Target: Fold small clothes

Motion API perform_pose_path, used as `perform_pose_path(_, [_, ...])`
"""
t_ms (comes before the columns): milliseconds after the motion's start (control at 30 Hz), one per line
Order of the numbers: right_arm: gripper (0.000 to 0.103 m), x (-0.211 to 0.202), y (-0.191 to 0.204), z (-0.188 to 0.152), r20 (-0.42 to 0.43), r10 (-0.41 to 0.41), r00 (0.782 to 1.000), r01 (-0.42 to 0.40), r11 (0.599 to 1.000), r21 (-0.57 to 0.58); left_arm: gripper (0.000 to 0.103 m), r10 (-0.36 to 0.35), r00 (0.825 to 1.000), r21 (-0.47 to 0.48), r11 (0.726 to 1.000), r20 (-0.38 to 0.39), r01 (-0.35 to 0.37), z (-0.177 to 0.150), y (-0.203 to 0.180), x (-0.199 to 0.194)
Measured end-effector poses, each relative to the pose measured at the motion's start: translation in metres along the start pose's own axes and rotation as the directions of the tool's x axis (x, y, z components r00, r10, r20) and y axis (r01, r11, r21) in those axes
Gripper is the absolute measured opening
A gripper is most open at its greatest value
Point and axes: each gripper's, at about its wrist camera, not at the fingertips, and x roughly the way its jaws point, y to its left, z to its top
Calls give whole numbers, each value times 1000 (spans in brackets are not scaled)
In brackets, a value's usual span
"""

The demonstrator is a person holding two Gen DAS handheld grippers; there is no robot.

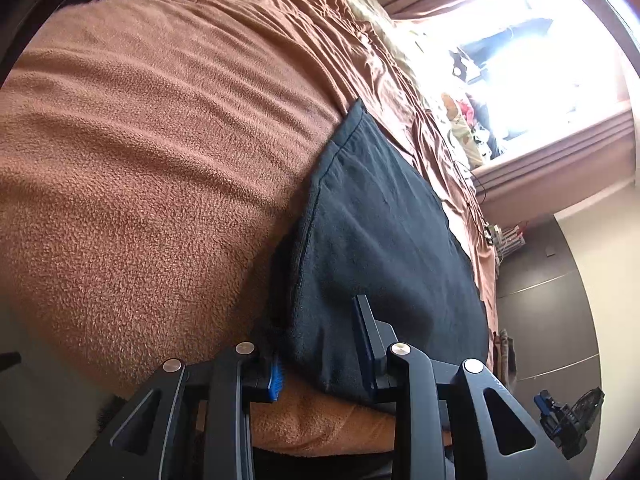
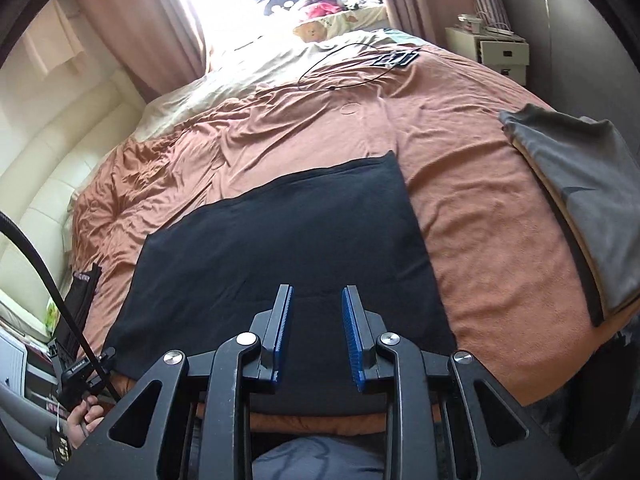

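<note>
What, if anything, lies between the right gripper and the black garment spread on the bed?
Nothing visible. The right gripper hangs over the black garment with its jaws apart and empty, and only open air shows between them. The grey folded clothes lie well off to the side.

Bed point(image 2: 472, 216) covered by a brown fleece blanket point(image 2: 480, 240), creased toward the far end. On it: black garment point(image 2: 280, 240) spread flat at the near edge; folded grey garment point(image 2: 580, 184) well apart on the right; thin black cable point(image 2: 340, 68) (looped) beside a small dark item point(image 2: 396, 58), too small to identify.
</note>
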Motion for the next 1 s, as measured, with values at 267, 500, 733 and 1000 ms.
perform_pose_path(267, [22,59,61,19,-113,29,993,-43,992,-118,21,8,1000,-57,998,22,-7,1,8,2])
perform_pose_path(500, [22,128,83,32,-192,29,981,-58,987,-147,15,33,999,-56,998,33,-31,2,6,5])
perform_pose_path(733, [21,192,99,41,-280,1,960,-49,985,-164,11,23,999,-82,996,43,-19,1,12,5])
perform_pose_path(1000, [13,252,99,52,-335,-53,941,-10,983,-184,11,29,998,-107,994,52,-23,-3,12,3])
